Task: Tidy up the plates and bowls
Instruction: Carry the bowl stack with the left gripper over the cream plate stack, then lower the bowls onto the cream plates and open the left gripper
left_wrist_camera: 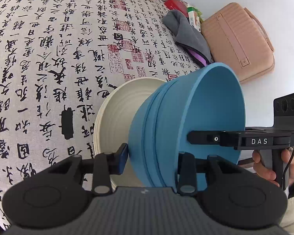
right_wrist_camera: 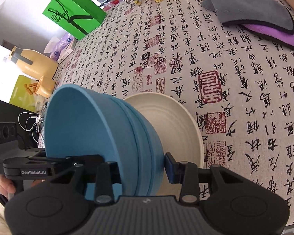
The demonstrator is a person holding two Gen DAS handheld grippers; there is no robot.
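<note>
Both the left gripper and the right gripper seem clamped on the tilted blue bowl, with the cream plate at its 9 o'clock.

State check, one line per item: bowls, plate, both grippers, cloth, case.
blue bowls: nested stack, tipped on edge, held off the table.
white plate: on the tablecloth, behind the stack; contact unclear.
left gripper: straddles the stack wall; grip unclear.
right gripper: straddles the opposite side; grip unclear.
grey cloth: folded, lying on the table.
pink case: closed.
</note>
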